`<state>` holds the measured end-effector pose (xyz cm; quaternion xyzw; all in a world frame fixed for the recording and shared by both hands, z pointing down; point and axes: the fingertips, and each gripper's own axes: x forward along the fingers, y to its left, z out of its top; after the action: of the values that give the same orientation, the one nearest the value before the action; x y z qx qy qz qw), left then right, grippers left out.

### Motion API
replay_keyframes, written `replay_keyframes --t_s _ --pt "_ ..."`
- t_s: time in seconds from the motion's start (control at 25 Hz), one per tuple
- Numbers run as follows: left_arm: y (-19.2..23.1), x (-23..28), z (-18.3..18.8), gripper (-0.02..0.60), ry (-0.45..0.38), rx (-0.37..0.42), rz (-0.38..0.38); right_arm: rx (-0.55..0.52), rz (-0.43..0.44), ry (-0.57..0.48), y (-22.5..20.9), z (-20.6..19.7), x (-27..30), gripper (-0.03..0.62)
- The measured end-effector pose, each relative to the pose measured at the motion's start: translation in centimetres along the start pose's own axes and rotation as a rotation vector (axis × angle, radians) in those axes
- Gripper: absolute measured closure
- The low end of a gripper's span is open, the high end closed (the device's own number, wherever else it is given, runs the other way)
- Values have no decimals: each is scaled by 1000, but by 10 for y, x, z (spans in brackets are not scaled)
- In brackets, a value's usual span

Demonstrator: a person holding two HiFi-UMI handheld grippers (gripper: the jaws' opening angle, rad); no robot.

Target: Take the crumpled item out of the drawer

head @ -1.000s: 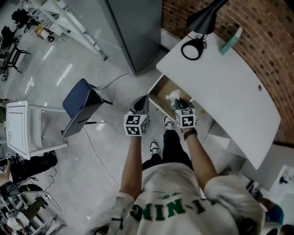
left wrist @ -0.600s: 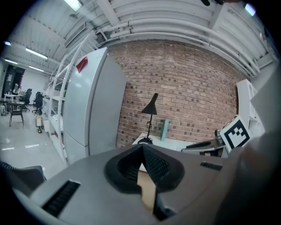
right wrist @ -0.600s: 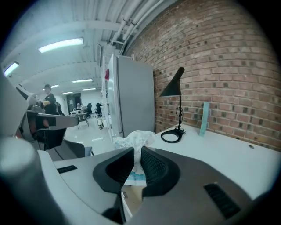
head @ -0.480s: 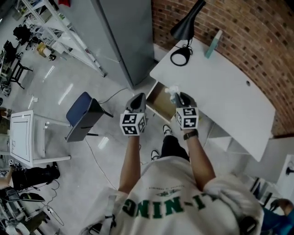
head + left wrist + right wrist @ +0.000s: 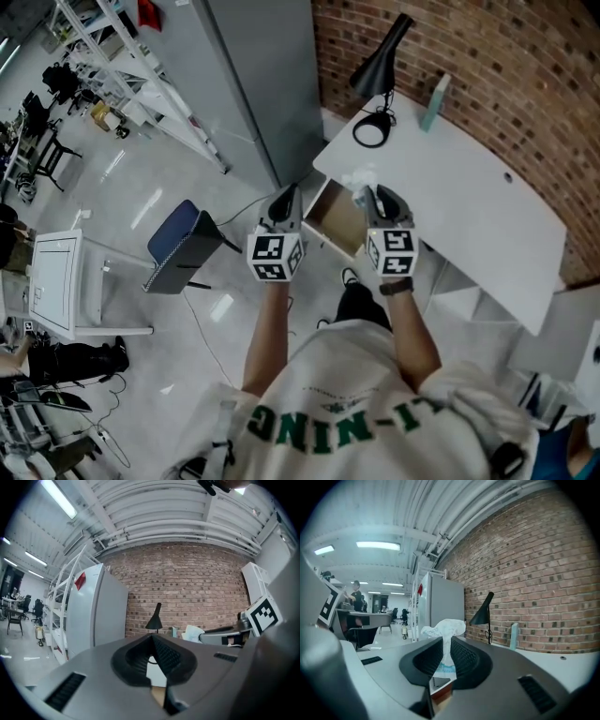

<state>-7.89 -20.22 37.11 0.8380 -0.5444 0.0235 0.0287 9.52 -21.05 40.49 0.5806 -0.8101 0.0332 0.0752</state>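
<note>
Right claw (image 5: 446,645) clamped on the crumpled item (image 5: 444,627) (white wad, poking out past my tips). The open drawer (image 5: 335,217) sits below and left of that claw, at the counter (image 5: 459,211) edge. Left claw (image 5: 151,639) is closed on nothing, just left of the right one.

crumpled white paper (image 5: 446,628) clamped in right hand-held gripper (image 5: 446,649), black lamp (image 5: 482,613), brick wall (image 5: 543,569)
</note>
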Motion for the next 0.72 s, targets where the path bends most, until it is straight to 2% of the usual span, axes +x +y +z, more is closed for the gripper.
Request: replay_keyframes --t_s 0.24,0.72 --pt "5 -7 16 588 -37 30 31 9 -6 -58 5 24 -3 543" --pt "7 5 20 588 -49 16 12 17 -10 -96 2 39 0 543"
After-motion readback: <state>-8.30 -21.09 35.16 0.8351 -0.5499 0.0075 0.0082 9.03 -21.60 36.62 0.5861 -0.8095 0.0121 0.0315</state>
